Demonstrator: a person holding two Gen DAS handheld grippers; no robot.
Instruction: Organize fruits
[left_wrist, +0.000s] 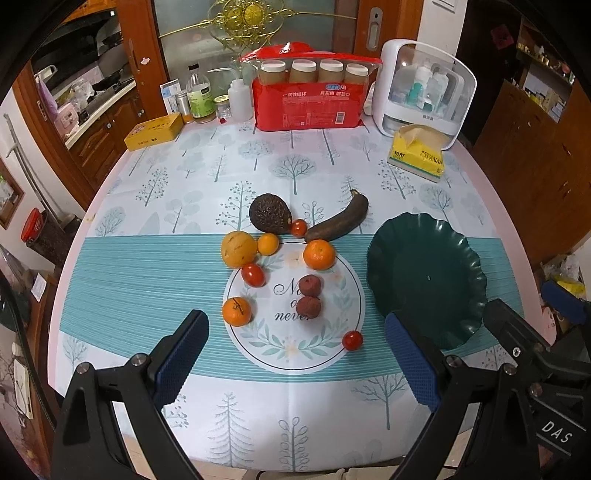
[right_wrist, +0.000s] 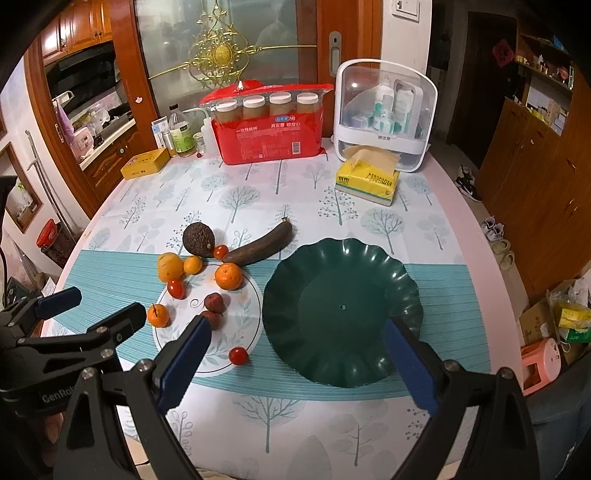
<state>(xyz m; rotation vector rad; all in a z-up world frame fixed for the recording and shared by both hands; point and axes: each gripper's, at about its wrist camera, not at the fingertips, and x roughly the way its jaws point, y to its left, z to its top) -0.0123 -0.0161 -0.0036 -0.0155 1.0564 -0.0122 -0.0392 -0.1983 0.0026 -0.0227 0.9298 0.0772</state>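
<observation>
Fruits lie loose on the table left of an empty dark green scalloped plate (left_wrist: 424, 277) (right_wrist: 340, 310): a dark avocado (left_wrist: 269, 213) (right_wrist: 198, 239), a blackened banana (left_wrist: 338, 220) (right_wrist: 258, 245), a yellow orange (left_wrist: 238, 249) (right_wrist: 170, 266), mandarins (left_wrist: 319, 254) (left_wrist: 236, 311) (right_wrist: 229, 276), two lychees (left_wrist: 309, 285) (right_wrist: 214, 302) and cherry tomatoes (left_wrist: 352, 340) (right_wrist: 238, 355). My left gripper (left_wrist: 295, 354) is open and empty above the near table, in front of the fruits. My right gripper (right_wrist: 297, 362) is open and empty over the plate's near edge. The left gripper (right_wrist: 92, 314) also shows in the right wrist view.
At the table's back stand a red pack of paper cups (left_wrist: 310, 99) (right_wrist: 269, 129), a white cosmetics organizer (left_wrist: 424, 88) (right_wrist: 384, 114), a yellow tissue pack (left_wrist: 419, 151) (right_wrist: 369, 177), bottles (left_wrist: 199, 98) and a yellow tin (left_wrist: 153, 131). Wooden cabinets stand to the right.
</observation>
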